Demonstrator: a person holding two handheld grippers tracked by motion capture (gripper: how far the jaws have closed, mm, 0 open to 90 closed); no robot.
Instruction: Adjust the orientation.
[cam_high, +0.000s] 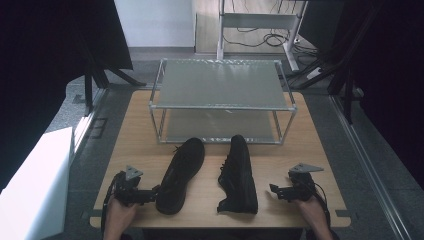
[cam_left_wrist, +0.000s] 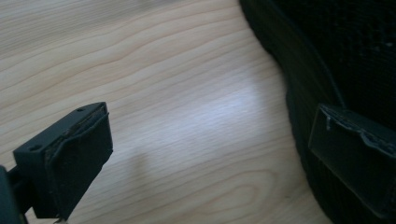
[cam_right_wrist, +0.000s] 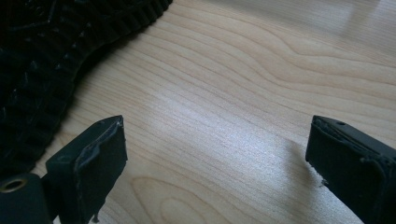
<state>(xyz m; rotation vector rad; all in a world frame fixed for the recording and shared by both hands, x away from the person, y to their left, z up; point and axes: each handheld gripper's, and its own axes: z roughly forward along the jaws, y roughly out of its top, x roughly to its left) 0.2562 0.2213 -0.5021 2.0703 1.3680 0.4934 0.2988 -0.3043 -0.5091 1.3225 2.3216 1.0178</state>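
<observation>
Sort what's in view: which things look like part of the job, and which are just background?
Job, judging by layout:
left shoe, sole up
right shoe, on its side
two-tier rack
left gripper, open beside left shoe
right gripper, open

Background:
white frame with cables
white box

Your rack's (cam_high: 222, 100) lower shelf sits partly hidden under its top; behind the rack, the white frame (cam_high: 257, 22) is cut off.

Dim, dark-edged high view; soft glare on the table (cam_left_wrist: 219, 116); close-ups blurred.
</observation>
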